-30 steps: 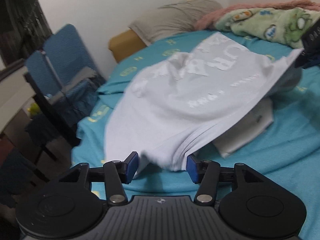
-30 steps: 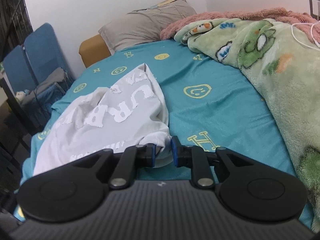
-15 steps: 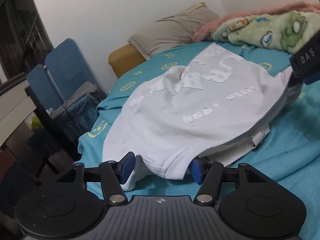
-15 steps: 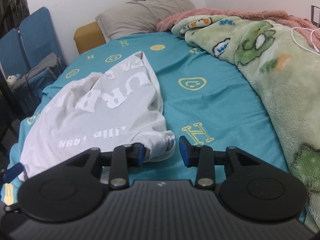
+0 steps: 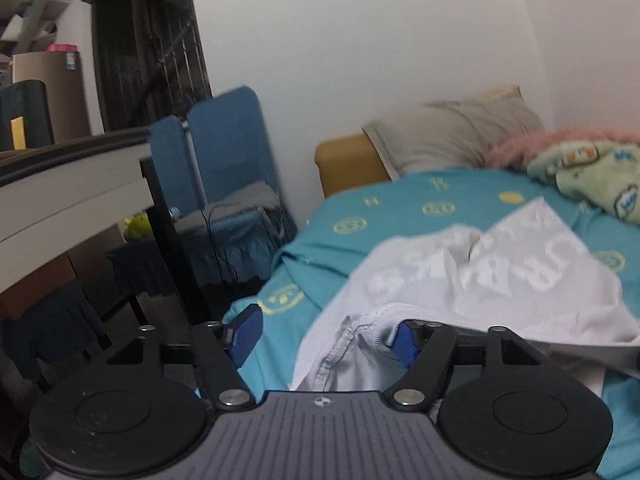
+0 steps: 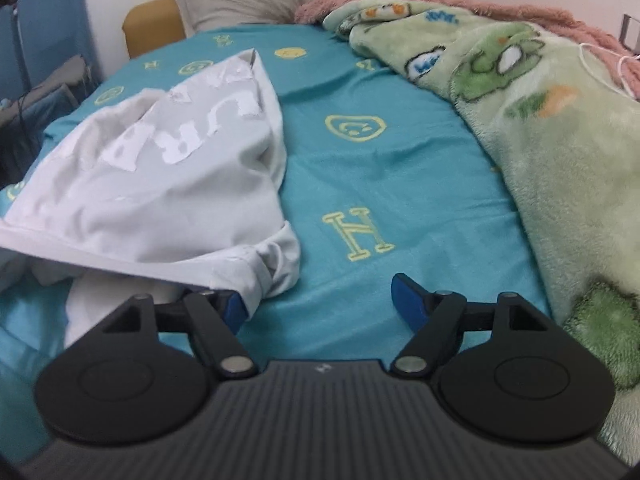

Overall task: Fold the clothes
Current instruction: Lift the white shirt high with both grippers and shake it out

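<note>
A white T-shirt with white printed letters lies folded over on the teal bed sheet. It also shows in the left wrist view. My left gripper is open at the shirt's near hem; cloth drapes over its right finger and lies between the jaws. My right gripper is wide open at the shirt's right corner. Its left finger touches the cloth edge, the right finger hangs over bare sheet.
A green cartoon blanket with pink fleece covers the right side of the bed. A grey pillow and a mustard headboard are at the far end. Blue folding chairs and a dark desk stand left of the bed.
My right gripper has opened and let go of the shirt corner, which has dropped onto the sheet. My left gripper has tilted up and shifted left, staying open.
</note>
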Demonstrator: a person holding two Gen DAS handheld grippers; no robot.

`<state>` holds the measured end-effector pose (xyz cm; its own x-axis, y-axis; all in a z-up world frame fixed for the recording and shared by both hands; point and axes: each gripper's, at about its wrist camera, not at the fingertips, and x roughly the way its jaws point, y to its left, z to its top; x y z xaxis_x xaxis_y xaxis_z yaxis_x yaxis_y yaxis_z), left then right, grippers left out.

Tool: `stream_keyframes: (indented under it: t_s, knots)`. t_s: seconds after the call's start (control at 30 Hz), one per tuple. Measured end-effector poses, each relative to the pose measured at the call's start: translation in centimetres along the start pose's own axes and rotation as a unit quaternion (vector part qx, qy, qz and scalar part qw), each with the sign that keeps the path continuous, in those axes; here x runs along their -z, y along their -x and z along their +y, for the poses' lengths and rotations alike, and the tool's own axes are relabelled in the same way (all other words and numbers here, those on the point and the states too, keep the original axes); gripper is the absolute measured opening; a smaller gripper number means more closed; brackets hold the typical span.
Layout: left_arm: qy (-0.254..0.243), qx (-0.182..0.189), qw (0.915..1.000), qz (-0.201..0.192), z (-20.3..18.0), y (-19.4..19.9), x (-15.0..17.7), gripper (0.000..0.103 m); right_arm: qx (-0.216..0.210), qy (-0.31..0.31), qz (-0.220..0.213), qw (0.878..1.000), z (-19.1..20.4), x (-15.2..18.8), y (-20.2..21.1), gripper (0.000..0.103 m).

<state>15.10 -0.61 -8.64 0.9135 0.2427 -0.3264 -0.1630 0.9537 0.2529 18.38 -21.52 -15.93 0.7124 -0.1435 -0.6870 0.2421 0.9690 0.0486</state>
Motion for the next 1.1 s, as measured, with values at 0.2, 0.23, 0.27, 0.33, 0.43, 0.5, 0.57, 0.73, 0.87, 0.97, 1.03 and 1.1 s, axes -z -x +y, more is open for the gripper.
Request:
stream_keyframes:
  t_s: [0.2, 0.23, 0.27, 0.33, 0.43, 0.5, 0.57, 0.73, 0.87, 0.97, 1.03, 1.1]
  knots:
    - [0.071, -0.007, 0.9969, -0.033, 2.3, 2.7, -2.1, 0.071, -0.008, -0.046, -0.128, 0.991, -1.1, -1.8, 4.2, 0.076]
    - [0.078, -0.012, 0.9956, -0.05, 2.7, 3.4, -2.6, 0.071, -0.012, -0.051, -0.148, 0.988, -1.2, -2.2, 5.1, 0.076]
    - [0.082, -0.017, 0.9941, -0.069, 3.1, 4.3, -3.0, 0.071, -0.019, -0.052, -0.16, 0.986, -1.1, -2.6, 6.1, 0.076]
    - [0.088, -0.034, 0.9912, -0.093, 4.0, 6.0, -3.9, 0.074, -0.031, -0.054, -0.186, 0.981, -1.0, -3.4, 8.3, 0.076]
    - [0.116, -0.04, 0.986, -0.114, 5.9, 8.3, -5.5, 0.074, -0.036, -0.05, -0.228, 0.972, -0.4, -4.0, 12.0, 0.076]
    - [0.125, -0.046, 0.9811, -0.141, 7.3, 10.4, -6.7, 0.074, -0.038, -0.046, -0.257, 0.965, -0.2, -4.6, 14.6, 0.076]
    - [0.132, -0.049, 0.9762, -0.165, 8.8, 12.8, -8.3, 0.074, -0.042, -0.044, -0.282, 0.958, -0.1, -5.4, 17.3, 0.076]
    - [0.148, -0.038, 0.9634, -0.22, 12.4, 19.1, -13.7, 0.074, -0.081, -0.052, -0.329, 0.939, -0.8, -8.6, 25.3, 0.076]
    - [0.135, -0.024, 0.954, -0.266, 14.8, 25.2, -17.6, 0.074, -0.113, -0.083, -0.366, 0.92, -2.3, -11.0, 32.9, 0.076]
    - [0.138, -0.018, 0.9467, -0.291, 17.0, 30.5, -20.0, 0.074, -0.145, -0.087, -0.371, 0.913, -3.5, -12.0, 38.4, 0.076]
    - [0.137, -0.017, 0.9417, -0.307, 18.5, 34.4, -21.7, 0.074, -0.144, -0.069, -0.392, 0.906, -3.6, -11.9, 42.3, 0.076]
    - [0.137, -0.016, 0.9362, -0.323, 19.9, 38.7, -23.2, 0.074, -0.136, -0.049, -0.422, 0.895, -3.6, -11.4, 46.3, 0.076]
